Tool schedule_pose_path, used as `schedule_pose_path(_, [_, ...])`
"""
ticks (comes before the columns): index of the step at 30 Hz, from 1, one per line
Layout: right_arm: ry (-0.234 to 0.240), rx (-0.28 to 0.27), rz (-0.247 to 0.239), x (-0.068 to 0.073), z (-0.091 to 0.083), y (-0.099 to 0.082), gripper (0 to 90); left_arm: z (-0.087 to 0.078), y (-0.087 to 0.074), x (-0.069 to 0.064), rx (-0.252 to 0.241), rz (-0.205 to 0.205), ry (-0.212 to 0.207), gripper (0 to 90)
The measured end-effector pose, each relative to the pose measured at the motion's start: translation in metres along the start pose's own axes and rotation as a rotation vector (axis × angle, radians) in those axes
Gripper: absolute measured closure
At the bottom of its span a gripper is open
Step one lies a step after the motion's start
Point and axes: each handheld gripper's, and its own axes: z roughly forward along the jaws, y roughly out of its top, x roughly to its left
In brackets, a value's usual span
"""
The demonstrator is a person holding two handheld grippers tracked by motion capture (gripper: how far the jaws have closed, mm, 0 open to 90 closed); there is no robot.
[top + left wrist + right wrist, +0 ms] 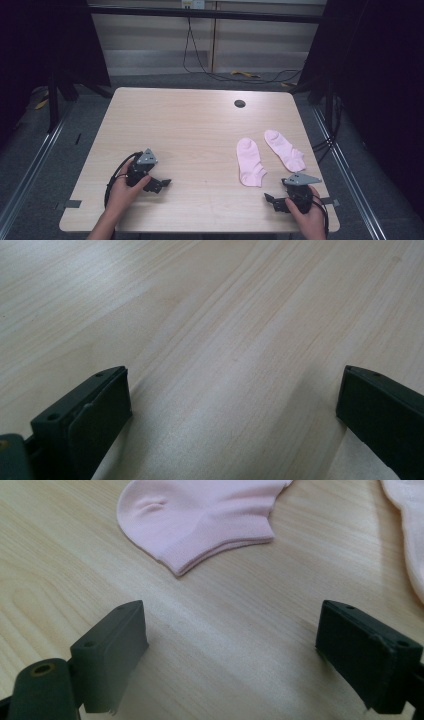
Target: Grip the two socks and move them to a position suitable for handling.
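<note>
Two pink socks lie flat on the right half of the wooden table [190, 130]: one sock [249, 161] nearer the middle, the other sock [285, 149] to its right. My right gripper [274, 200] rests low at the front right, just short of the nearer sock, open with nothing between its jaws. In the right gripper view that sock's cuff end [200, 520] lies ahead of the right gripper [232, 630], and the second sock's edge [407, 525] shows at the far right. My left gripper [161, 184] sits at the front left, open over bare wood [235, 385].
A dark round cable hole [240, 103] sits near the table's far edge. Black cables run across the floor behind the table. Dark frame posts stand at both sides. Metal floor rails flank the table.
</note>
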Motion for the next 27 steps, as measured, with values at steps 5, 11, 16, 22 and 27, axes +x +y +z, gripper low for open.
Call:
schedule_pose_path(5, [-0.001,-0.002,-0.002,0.0,0.0,0.0,12.3,0.0,0.0,0.0,0.005,0.005,0.004,0.5])
schedule_pose_path(11, [-0.001,-0.003,-0.001,0.0,0.0,0.0,12.3,-0.001,-0.001,-0.001,0.003,-0.002,0.003,0.4])
schedule_pose_path(16, [-0.003,0.022,0.022,0.002,0.0,0.006,16.5,-0.004,-0.003,0.0,-0.013,-0.029,-0.016,0.2])
schedule_pose_path(22, [-0.015,-0.014,0.019,0.006,0.0,0.025,21.5,-0.009,-0.005,0.002,-0.014,-0.065,-0.017,0.5])
schedule_pose_path(27, [-0.036,-0.065,0.03,0.006,0.006,0.046,43.5,-0.012,-0.005,0.001,-0.012,-0.06,-0.013,2.9])
